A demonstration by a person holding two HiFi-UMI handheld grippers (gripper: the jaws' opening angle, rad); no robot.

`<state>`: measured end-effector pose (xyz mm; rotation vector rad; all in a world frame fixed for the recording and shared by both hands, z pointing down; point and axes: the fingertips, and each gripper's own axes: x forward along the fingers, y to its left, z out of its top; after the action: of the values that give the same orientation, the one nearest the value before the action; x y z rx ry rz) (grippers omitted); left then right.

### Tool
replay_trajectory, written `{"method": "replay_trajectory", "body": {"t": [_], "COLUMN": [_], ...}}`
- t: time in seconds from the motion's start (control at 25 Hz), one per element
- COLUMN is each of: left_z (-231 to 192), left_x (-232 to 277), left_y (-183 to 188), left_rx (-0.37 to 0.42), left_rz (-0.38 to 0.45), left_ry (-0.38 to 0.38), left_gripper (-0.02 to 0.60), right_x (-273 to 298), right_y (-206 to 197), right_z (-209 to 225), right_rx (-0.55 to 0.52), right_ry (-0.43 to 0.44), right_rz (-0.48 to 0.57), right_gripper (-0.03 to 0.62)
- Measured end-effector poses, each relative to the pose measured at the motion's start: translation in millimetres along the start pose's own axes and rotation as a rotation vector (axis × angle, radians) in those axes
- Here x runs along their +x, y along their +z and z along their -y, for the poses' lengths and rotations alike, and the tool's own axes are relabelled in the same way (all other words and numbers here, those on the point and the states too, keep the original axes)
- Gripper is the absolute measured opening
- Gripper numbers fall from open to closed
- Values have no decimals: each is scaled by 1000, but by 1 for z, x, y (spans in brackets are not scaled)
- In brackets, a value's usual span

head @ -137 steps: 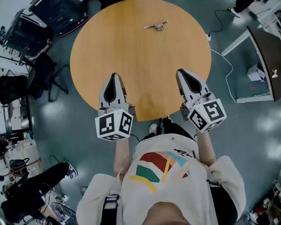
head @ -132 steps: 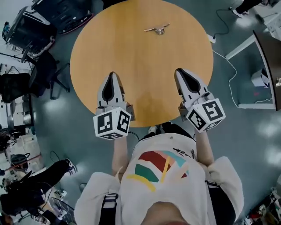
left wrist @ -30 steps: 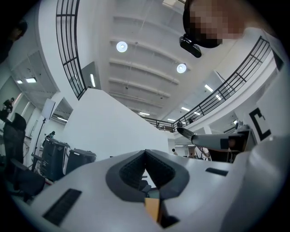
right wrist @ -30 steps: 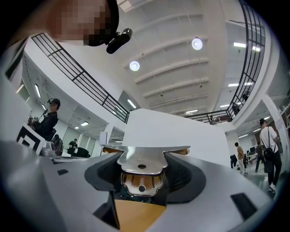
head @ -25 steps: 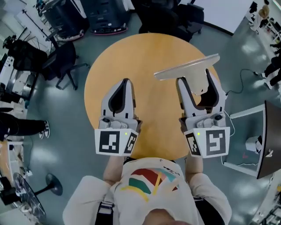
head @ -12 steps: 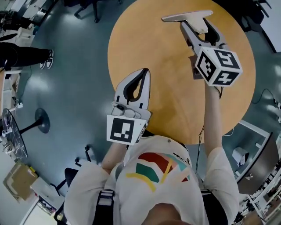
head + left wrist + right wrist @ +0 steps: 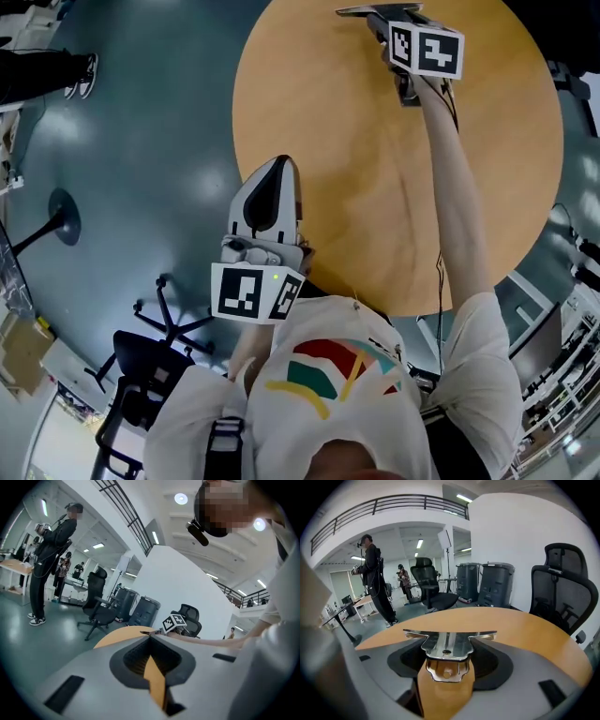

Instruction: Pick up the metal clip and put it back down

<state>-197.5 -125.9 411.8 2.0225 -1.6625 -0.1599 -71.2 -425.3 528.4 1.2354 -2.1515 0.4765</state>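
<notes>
The metal clip [image 7: 361, 11] is a shiny flat piece with two wings, and my right gripper [image 7: 377, 17] is shut on it at the far side of the round wooden table [image 7: 328, 122]. In the right gripper view the clip [image 7: 447, 648] sits crosswise between the jaws, just over the tabletop [image 7: 520, 630]; I cannot tell if it touches. My right arm is stretched far out. My left gripper [image 7: 279, 167] hangs shut and empty at the table's near left edge, its jaws together in the left gripper view [image 7: 150, 639].
An office chair [image 7: 150, 375] stands on the floor at lower left. A person [image 7: 51, 559] stands off to the left. Beyond the table are two dark bins [image 7: 485, 583] and a black mesh chair [image 7: 565, 588].
The clip, lying on the far part of the table 5 seconds ago, is now in my right gripper. Over the last second that gripper has reached far forward with it. The left stays shut.
</notes>
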Motion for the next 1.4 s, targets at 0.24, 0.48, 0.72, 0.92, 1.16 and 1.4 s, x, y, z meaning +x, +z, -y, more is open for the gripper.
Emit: {"method": "replay_trajectory", "body": {"t": [0.24, 0.48, 0.72, 0.92, 1.16, 1.4], "left_z": [-18, -20, -19, -9, 20, 87], "left_x": [12, 31, 40, 42, 37, 22], "left_y": [-16, -14, -23, -13, 2, 63], "left_rx": [-30, -17, -9, 30, 59, 147], "left_rz": [-27, -40, -71, -78, -69, 52], "left_ry": [28, 9, -12, -54, -108, -256], "left_gripper": [44, 43, 43, 43, 44, 44], "right_x": [46, 64, 64, 56, -13, -176], "right_y": [-20, -32, -32, -23, 39, 115], "right_z": [-26, -38, -38, -39, -33, -39], "right_rx": [-46, -24, -25, -94, -21, -6], "right_ry": [9, 3, -4, -23, 49, 75], "right_rz": [-58, -56, -24, 7, 194, 466], "right_gripper": [287, 287, 287, 288, 299, 298]}}
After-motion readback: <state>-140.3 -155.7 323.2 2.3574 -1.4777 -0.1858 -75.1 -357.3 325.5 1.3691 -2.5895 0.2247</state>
